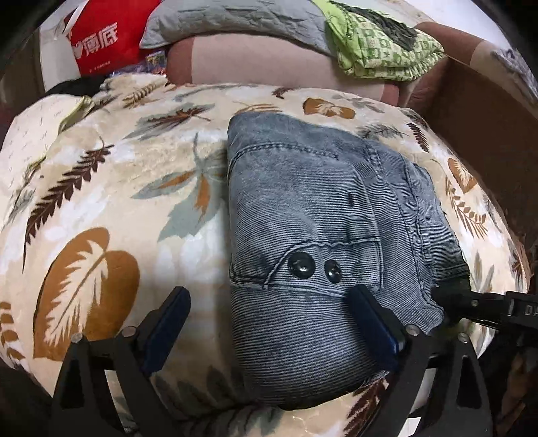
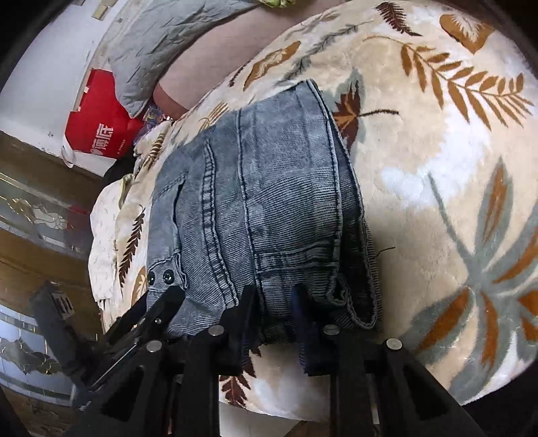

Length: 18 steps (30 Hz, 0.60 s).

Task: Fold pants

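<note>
Seeing the pants point(image 1: 322, 215) lying folded into a compact grey-blue denim bundle on the leaf-print blanket point(image 1: 111, 188), right of centre in the left wrist view. Two dark snap buttons point(image 1: 314, 265) are showing on the near part of the bundle, facing up.

My left gripper point(image 1: 269, 299) is sitting spread wide: its left finger is over bare blanket, its right finger point(image 1: 373, 312) is resting on the near right part of the denim. It is not pinching anything.

My right gripper point(image 2: 274, 295) is coming in at the near right corner of the bundle. In the right wrist view its fingers are parted a little with the denim edge sitting between them; I cannot tell whether they are actually pinching the cloth. In the left wrist view its tip point(image 1: 450, 295) is touching the bundle's corner.

Hem and layered edges are stacking up at the near right in the right wrist view, just beside the right finger.

Far side: grey pillow point(image 1: 235, 16), green patterned cloth point(image 1: 380, 47), red bag point(image 1: 104, 37) at far left. Brown cardboard box point(image 1: 477, 111) is standing at far right, apart from the pants.
</note>
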Each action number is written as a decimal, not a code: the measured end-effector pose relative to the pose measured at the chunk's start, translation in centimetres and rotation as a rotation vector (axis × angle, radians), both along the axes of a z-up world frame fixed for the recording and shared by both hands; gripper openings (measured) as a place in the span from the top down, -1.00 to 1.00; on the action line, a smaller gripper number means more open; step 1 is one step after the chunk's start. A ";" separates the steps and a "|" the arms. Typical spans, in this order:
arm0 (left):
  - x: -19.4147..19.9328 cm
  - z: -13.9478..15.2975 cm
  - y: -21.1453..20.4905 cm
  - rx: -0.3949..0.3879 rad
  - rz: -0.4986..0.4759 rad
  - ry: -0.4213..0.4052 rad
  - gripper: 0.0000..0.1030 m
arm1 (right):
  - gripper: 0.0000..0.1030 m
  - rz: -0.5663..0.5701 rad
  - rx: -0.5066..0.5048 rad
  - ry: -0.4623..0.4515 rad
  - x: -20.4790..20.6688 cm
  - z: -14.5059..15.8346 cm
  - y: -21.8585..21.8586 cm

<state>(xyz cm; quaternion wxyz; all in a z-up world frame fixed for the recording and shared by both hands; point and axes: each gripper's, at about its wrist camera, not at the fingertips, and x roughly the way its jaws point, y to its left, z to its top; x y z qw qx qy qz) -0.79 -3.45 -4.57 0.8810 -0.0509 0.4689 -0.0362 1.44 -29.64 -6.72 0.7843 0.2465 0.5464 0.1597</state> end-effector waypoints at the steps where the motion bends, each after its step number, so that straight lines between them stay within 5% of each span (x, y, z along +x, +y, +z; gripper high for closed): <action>1: 0.1 0.0 0.1 -0.003 0.000 0.005 -0.86 | 0.48 0.003 -0.017 0.000 -0.1 0.5 0.2; 6: 0.1 -0.1 0.1 -0.002 0.003 0.002 -0.87 | 0.36 0.016 -0.062 -0.164 0.5 5.6 2.0; 8: 0.1 -0.1 0.3 -0.006 0.002 0.004 -0.87 | -0.30 0.003 -0.088 -0.184 1.1 5.8 2.0; 12: 0.1 -0.3 0.2 -0.016 -0.003 0.006 -0.88 | -0.35 0.025 -0.171 -0.105 1.6 0.8 2.2; 15: 0.2 -0.3 0.3 -0.011 0.004 0.003 -0.90 | -0.34 0.047 -0.240 -0.161 0.8 1.5 3.2; 18: 0.2 -0.3 0.4 -0.019 0.003 0.005 -0.91 | -0.35 0.029 -0.202 -0.136 1.0 1.4 2.7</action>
